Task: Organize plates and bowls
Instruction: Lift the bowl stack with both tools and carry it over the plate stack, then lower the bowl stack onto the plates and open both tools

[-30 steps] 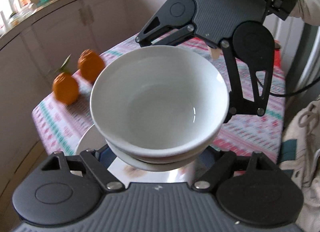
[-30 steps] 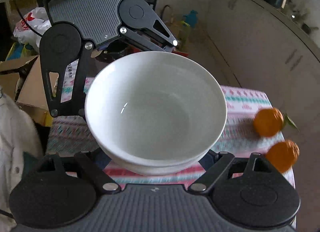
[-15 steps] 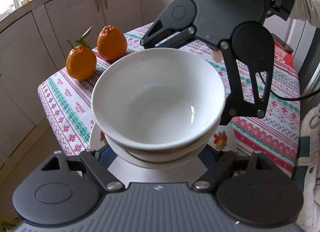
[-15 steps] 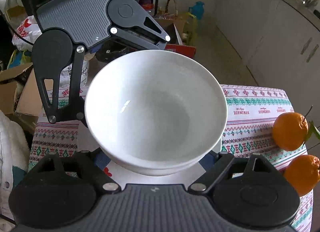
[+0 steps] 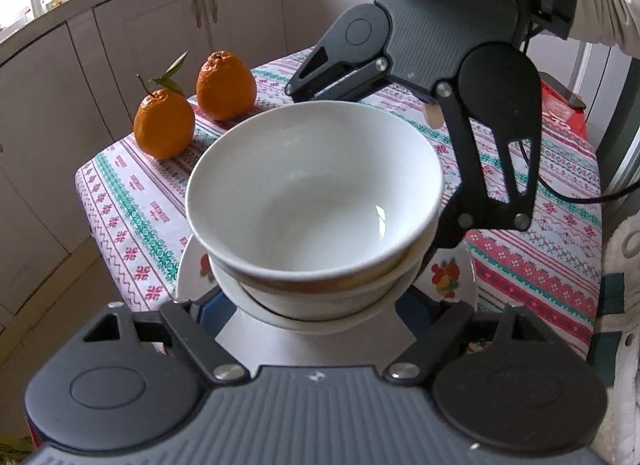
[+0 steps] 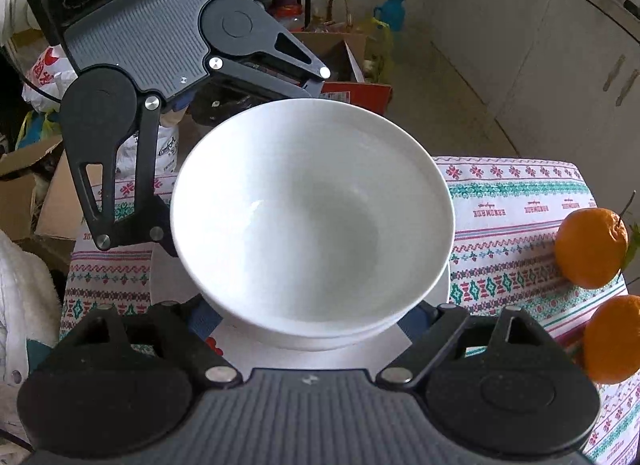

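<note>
bowl stack [image 5: 316,201] hemmed by both grippers, oranges [image 5: 164,123] well off to side, bare tablecloth [image 5: 128,201] btwn

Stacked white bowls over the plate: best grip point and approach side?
Grip the stacked bowls low on the outer wall, under the flared rims, from two opposite sides, as the left gripper and right gripper do now. The walls taper down, so fingers beneath the rims cradle the stack above the plate.

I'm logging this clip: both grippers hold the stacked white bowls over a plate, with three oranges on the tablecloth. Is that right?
Not quite: there are two oranges, not three, as the left wrist view shows. The rest stands: the left gripper and right gripper hold the stacked white bowls over the plate on the tablecloth.
</note>
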Motion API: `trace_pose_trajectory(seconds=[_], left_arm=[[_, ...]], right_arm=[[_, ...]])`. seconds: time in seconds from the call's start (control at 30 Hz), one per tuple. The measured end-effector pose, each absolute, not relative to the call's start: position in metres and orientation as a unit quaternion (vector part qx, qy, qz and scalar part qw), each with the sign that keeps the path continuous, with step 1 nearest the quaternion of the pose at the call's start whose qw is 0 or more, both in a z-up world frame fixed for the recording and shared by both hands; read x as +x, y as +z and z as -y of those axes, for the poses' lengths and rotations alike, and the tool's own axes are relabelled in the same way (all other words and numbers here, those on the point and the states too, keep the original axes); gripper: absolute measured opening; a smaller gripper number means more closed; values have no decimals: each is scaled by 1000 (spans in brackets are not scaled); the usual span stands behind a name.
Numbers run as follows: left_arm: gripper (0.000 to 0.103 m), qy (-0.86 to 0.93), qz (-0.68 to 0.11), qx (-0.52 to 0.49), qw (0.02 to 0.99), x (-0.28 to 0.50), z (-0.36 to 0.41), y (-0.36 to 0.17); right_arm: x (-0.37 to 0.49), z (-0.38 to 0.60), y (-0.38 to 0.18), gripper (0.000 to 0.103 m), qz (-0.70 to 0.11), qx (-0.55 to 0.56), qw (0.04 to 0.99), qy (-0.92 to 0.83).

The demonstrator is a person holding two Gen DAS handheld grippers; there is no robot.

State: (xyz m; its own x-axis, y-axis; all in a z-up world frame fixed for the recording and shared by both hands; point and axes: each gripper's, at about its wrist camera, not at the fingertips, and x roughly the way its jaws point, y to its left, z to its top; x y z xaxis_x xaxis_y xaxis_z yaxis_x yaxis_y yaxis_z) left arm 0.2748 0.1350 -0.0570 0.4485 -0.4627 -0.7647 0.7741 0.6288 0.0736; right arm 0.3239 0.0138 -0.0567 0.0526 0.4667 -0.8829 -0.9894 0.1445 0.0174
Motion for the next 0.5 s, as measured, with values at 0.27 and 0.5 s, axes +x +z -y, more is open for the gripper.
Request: trace_pose_trajectory(seconds=[0.27,0.5], left_arm=[[91,-329,-361,225,843,245,-134,-52],[102,-228,-297,168,912,165,-129,-28]], right_arm=[[305,4,-47,103,-409,-316,685,513],[255,50,-25,103,-428,-261,801,327]])
